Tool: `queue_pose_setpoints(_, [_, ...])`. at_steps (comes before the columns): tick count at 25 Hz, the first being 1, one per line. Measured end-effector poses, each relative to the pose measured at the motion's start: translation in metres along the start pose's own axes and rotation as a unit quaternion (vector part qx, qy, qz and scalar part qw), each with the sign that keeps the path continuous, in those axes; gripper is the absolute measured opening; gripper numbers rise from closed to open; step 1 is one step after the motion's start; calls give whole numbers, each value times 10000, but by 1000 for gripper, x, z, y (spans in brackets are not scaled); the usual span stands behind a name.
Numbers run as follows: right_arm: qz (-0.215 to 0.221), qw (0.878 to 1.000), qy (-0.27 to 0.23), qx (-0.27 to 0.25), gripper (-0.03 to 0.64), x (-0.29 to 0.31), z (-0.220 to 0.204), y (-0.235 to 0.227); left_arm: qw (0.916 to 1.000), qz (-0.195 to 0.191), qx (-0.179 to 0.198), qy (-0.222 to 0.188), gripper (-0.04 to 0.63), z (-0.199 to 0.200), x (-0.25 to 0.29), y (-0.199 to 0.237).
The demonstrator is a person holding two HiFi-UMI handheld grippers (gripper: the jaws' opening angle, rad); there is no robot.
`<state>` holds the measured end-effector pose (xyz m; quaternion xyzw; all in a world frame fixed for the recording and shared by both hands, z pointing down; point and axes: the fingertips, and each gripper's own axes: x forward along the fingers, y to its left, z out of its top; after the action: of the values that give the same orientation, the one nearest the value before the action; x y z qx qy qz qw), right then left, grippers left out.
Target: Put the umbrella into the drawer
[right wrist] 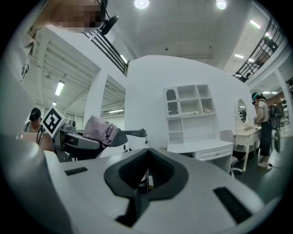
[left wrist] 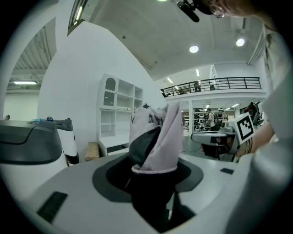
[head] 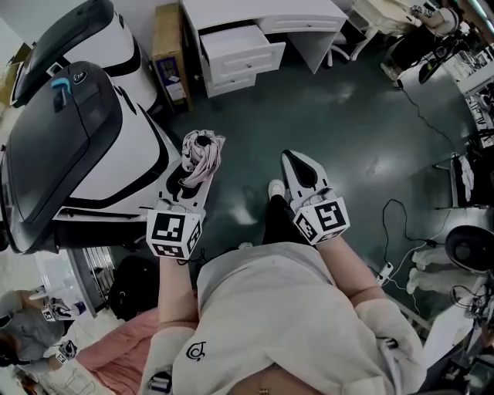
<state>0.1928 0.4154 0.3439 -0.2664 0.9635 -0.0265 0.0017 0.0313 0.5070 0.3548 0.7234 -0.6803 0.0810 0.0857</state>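
The left gripper (head: 187, 189) is clamped on the folded pink umbrella (head: 203, 156). It grips the low, dark end, so the soft pink cloth sticks out in front, away from the person. I think holding it by that end makes it easy to poke the cloth end into the drawer first.

The right gripper (head: 302, 171) has its jaws together with nothing in them. It is just beside the left one, at 3 o'clock from it. My guess is that it waits to help with the drawer.

The drawer (head: 241, 48) is at 12 o'clock in the head view, well apart from the umbrella. It is pulled out of the white desk (head: 262, 11), so there is a place ready for the umbrella.

A big black and white machine (head: 69, 131) fills the 9 o'clock side.

Some things are hard to see. The umbrella's handle is hidden between the jaws. I cannot tell how deep the drawer is. The desk is cut off at the top edge.
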Motion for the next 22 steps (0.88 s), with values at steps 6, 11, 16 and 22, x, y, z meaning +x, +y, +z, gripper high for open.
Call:
queue_pose_setpoints(6, [355,9993,87,35,8,59,1,-63,9996,257,-39,104,219,19,68,13])
queue_pose_setpoints(11, [723,9972,114,-155,8,116,11,-117,9987,461,-135,184,219,35,133,25])
queue_pose_setpoints(16, [976,9947,60,-328,8,168,21,-174,9978,627,-177,120,219,54,209,39])
queue_pose_setpoints(22, [1098,9933,73,-358,8,215,27,-234,9970,732,-238,94,219,69,285,52])
